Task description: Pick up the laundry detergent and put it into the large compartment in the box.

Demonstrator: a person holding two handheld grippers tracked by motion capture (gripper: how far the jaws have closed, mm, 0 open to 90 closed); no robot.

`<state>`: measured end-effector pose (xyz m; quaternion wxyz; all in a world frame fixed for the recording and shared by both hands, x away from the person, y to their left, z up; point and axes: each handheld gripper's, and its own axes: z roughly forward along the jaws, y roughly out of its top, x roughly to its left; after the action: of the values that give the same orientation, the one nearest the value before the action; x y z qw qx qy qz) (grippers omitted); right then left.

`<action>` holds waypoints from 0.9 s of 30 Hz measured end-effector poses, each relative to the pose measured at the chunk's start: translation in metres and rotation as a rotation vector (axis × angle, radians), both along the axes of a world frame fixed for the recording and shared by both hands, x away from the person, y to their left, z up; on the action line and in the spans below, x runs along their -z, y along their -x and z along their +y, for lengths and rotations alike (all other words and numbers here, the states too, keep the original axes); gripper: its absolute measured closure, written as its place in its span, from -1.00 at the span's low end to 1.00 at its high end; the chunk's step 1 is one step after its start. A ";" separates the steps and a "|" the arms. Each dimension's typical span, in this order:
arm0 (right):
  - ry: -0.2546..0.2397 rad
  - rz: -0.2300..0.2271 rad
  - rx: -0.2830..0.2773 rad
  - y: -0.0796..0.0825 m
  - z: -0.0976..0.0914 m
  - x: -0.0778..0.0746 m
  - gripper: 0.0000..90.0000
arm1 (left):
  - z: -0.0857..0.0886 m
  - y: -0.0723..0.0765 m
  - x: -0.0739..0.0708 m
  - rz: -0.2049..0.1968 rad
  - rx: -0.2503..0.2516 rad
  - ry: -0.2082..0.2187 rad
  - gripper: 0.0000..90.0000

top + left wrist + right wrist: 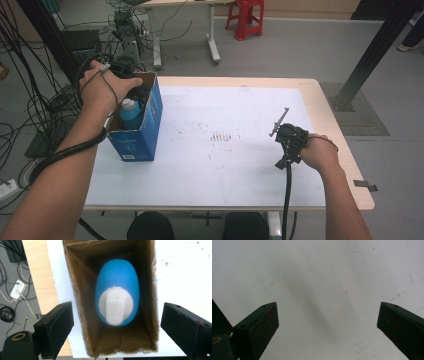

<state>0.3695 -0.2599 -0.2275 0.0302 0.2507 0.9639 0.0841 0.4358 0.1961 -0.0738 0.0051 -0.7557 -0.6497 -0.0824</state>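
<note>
Bottle (117, 297) stands upright inside the box (147, 300), blue body with a white cap, seen from straight above in the left gripper view; on the high view it sits in the box (142, 127) at about 9 o'clock on the table (240, 145). Nearest the person, the right gripper (281, 131) hangs at about 4 o'clock over bare white tabletop, jaws spread wide with nothing between them. Farther off, the left gripper (117, 322) hovers over the box mouth, its 2 jaws standing wide on either side of the carton and clear of the bottle, pressing on nothing. The step in hand looks like a release and lift-out: to do it well, I would keep the jaws wide, rise straight up along the box's axis, and avoid clipping the cardboard rim, since a knock could tip the light carton. The box holds 1 bottle, resting toward one long wall; brown floor shows beside it.
</note>
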 end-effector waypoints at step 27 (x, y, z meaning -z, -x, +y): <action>0.004 -0.005 -0.006 0.000 0.003 -0.002 -0.92 | -0.048 0.054 -0.081 -0.100 0.280 0.018 -0.83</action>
<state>0.3696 -0.2566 -0.2252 0.0328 0.2474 0.9648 0.0829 0.3820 0.1478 0.0068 -0.0454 -0.8339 -0.5381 -0.1141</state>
